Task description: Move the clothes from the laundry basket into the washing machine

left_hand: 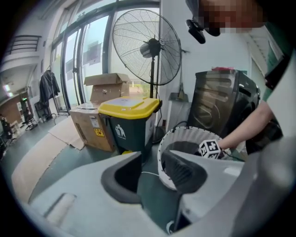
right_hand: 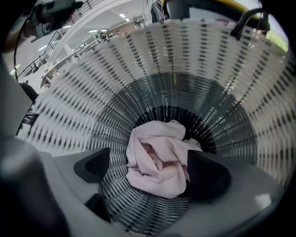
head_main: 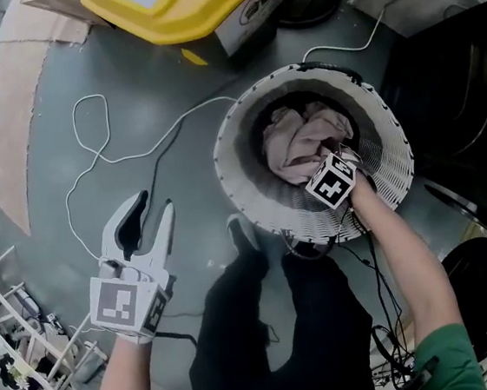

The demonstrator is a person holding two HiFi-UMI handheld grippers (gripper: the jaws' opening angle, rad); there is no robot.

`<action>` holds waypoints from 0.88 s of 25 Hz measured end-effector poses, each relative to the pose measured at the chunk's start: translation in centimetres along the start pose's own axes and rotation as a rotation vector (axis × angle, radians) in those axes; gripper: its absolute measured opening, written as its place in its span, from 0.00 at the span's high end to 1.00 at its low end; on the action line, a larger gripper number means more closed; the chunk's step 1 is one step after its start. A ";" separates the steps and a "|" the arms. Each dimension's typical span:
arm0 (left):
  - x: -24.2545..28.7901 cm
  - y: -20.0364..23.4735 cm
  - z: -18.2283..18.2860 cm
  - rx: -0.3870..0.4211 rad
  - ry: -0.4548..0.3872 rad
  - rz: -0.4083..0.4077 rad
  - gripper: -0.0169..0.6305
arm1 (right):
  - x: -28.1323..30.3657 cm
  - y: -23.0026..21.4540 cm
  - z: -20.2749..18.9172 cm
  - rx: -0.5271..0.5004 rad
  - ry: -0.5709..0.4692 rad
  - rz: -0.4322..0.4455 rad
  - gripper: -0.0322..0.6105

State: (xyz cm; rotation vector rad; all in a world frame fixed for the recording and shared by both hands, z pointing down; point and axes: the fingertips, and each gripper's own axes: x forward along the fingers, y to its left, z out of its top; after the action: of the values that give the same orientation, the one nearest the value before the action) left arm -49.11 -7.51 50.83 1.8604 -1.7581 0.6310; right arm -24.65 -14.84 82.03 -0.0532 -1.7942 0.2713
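Observation:
A round white slatted laundry basket [head_main: 241, 190] stands on the grey floor, and a crumpled pale pink cloth [head_main: 301, 144] lies at its bottom. My right gripper [head_main: 338, 163] reaches down inside the basket. In the right gripper view its jaws stand open [right_hand: 148, 173] on either side of the pink cloth [right_hand: 157, 159]; the right pad is against the cloth, the left pad is apart from it. My left gripper [head_main: 153, 204] is open and empty over the floor, left of the basket. The dark washing machine [left_hand: 222, 99] stands behind the basket [left_hand: 185, 135].
A yellow-lidded bin [head_main: 178, 5] and cardboard boxes [left_hand: 92, 122] stand beyond the basket, with a pedestal fan [left_hand: 145, 46] behind them. A white cable [head_main: 90, 155] loops over the floor on the left. The person's legs [head_main: 275, 317] are beside the basket's near side.

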 end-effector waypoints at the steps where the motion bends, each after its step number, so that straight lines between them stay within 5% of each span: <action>1: 0.5 0.2 -0.8 0.004 -0.001 -0.006 0.73 | 1.8 -0.3 -0.3 -0.007 0.032 0.011 0.15; 9: 3.3 3.0 -7.2 -0.016 0.012 0.021 0.73 | 14.5 -4.3 -4.1 -0.022 0.245 0.011 0.07; 16: 5.6 4.2 -9.2 0.000 0.024 0.044 0.73 | 20.3 -5.5 -6.9 -0.068 0.283 -0.011 0.08; 18: 6.1 4.2 -9.1 -0.006 0.017 0.046 0.73 | 20.9 -5.9 -6.8 -0.103 0.287 -0.028 0.17; 22: 6.5 3.4 -8.7 0.031 0.013 0.031 0.74 | 21.2 -6.7 -6.9 -0.173 0.290 -0.074 0.53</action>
State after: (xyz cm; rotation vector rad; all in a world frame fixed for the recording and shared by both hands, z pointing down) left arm -52.10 -7.06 61.78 1.8490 -1.7816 0.6836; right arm -22.37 -16.43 105.15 -0.1412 -1.5238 0.0512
